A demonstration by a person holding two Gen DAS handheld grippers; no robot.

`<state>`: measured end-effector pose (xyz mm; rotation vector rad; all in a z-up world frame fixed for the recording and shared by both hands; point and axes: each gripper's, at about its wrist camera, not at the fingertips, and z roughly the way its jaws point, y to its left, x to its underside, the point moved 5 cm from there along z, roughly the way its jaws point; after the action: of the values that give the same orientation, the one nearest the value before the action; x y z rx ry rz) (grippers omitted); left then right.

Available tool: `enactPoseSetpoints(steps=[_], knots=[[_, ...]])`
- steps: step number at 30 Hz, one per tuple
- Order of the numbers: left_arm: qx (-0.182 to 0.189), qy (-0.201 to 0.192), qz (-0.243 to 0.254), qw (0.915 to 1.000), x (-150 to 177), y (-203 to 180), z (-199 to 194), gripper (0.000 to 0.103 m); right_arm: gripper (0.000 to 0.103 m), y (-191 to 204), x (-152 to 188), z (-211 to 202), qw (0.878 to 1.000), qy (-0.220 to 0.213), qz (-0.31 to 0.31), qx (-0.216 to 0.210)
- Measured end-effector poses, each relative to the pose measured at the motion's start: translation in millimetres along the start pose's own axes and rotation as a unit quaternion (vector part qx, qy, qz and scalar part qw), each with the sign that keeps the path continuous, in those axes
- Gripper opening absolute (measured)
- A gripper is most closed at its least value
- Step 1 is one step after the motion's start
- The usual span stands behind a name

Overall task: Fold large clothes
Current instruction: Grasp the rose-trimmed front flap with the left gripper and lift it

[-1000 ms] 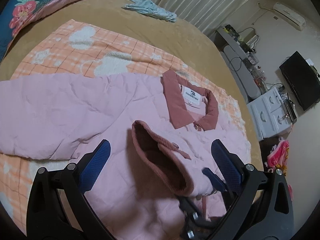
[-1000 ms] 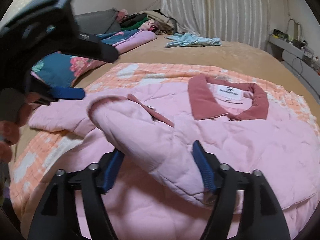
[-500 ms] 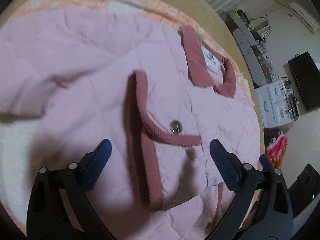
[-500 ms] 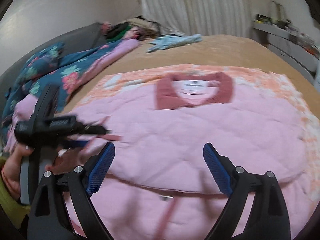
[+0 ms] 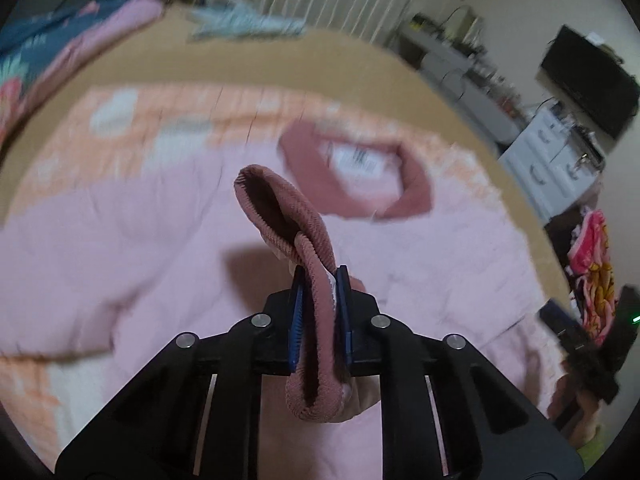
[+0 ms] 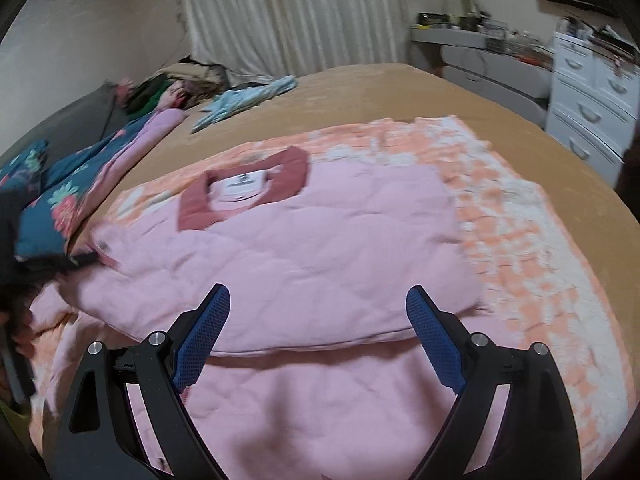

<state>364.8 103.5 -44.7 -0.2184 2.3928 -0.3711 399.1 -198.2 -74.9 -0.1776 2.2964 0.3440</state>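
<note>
Bedroom, tan-covered bed [image 6: 380, 88] carries everything; orange/white check blanket [image 6: 520, 208] spread on it, pink quilted jacket [image 6: 320, 248] on top, collar [image 6: 244, 188] twd the far edge of the bed. L→R:

Far-left edge of bed: floral blue quilt [image 6: 60, 200] bunched up, light-blue garment [image 6: 248, 98] near the far edge by the curtain [image 6: 292, 16]. Not part of the job.

Left gripper [image 5: 320, 280]: fingers [image 5: 297, 312] narrow, clamped on the ribbed dusty-pink cuff [image 5: 288, 216]. Cuff runs between both pads, loops up fwd of the tips and hangs out below them too. It's lifted clear of the jacket body, roughly over the chest, collar just beyond. Left wrist view is motion-blurred, so can't tell exact height.

Mid: jacket body lies flat, front down, label showing. One sleeve looks already folded in across the back – a straight folded edge runs across just ahead of the right gripper.

Right gripper [image 6: 318, 320]: fingers [image 6: 204, 332] spread wide, nothing between them, hovering over the lower half of the jacket, near the folded edge, not touching afaict.

Right edge of bed: blanket bare; white drawers [image 6: 592, 92] and desk past it.

Progress est: early-mid. Sleeve work under way – the held sleeve needs laying across the body, then hem-to-collar fold(s) are left. No finished fold stack yet.
</note>
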Motion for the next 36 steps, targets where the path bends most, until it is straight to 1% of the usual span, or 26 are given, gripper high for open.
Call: enactPoseSetpoints(steps=[2,3,5,7,9,11,15,20,24,25,28,30,33,36], knots=[[0.003,-0.028,0.023,0.9993,-20.2,-11.0,-20.2,0.007,0.089,-8.1,-5.9,-5.0,1.000,-0.007,0.000,0.006],[0.003,-0.036,0.028,0.9989,-25.3,-13.1,-26.1,0.007,0.089,-10.2,-9.2,-7.0,1.000,-0.011,-0.002,0.011],[0.001,-0.049,0.041,0.9980,-37.0,-21.3,-33.7,0.007,0.089,-15.0,-18.7,-8.9,1.000,-0.017,-0.001,0.014],[0.000,-0.052,0.046,0.9976,-40.4,-21.1,-34.9,0.008,0.089,-16.7,-25.0,-8.3,1.000,-0.020,0.000,0.015],[-0.006,-0.045,0.044,0.9980,-36.7,-15.9,-28.3,0.007,0.089,-15.7,-30.6,-4.4,1.000,-0.017,-0.004,0.016],[-0.018,-0.029,0.035,0.9988,-30.2,-2.6,-11.4,0.008,0.089,-12.6,-35.1,1.9,1.000,-0.013,-0.017,0.021],[-0.035,0.008,0.004,0.9994,-8.1,30.1,19.2,0.008,0.089,-8.5,-38.1,18.1,0.999,0.005,-0.035,0.023],[-0.049,0.039,-0.011,0.9980,20.9,56.8,42.4,0.008,0.089,-4.2,-37.7,41.6,0.999,0.030,-0.033,0.009],[-0.054,0.050,-0.008,0.9973,34.0,64.0,52.4,0.008,0.089,-0.6,-34.6,62.2,0.998,0.052,-0.028,-0.009],[-0.055,0.051,-0.007,0.9971,36.1,64.8,53.9,0.008,0.089,-2.9,-31.6,70.4,0.998,0.064,-0.022,-0.011],[-0.059,0.053,-0.003,0.9968,43.4,66.6,58.5,0.009,0.089,-13.7,-19.9,91.0,0.995,0.096,-0.011,-0.002],[-0.058,0.057,-0.004,0.9967,45.8,66.8,61.3,0.011,0.089,-19.2,-11.0,101.0,0.994,0.109,-0.020,0.013],[-0.059,0.057,-0.004,0.9966,48.2,66.6,62.6,0.012,0.089,-18.6,-1.7,108.2,0.993,0.111,-0.039,0.030],[-0.058,0.061,-0.009,0.9964,50.3,68.2,64.7,0.016,0.090,-20.8,4.3,114.4,0.993,0.111,-0.034,0.035]])
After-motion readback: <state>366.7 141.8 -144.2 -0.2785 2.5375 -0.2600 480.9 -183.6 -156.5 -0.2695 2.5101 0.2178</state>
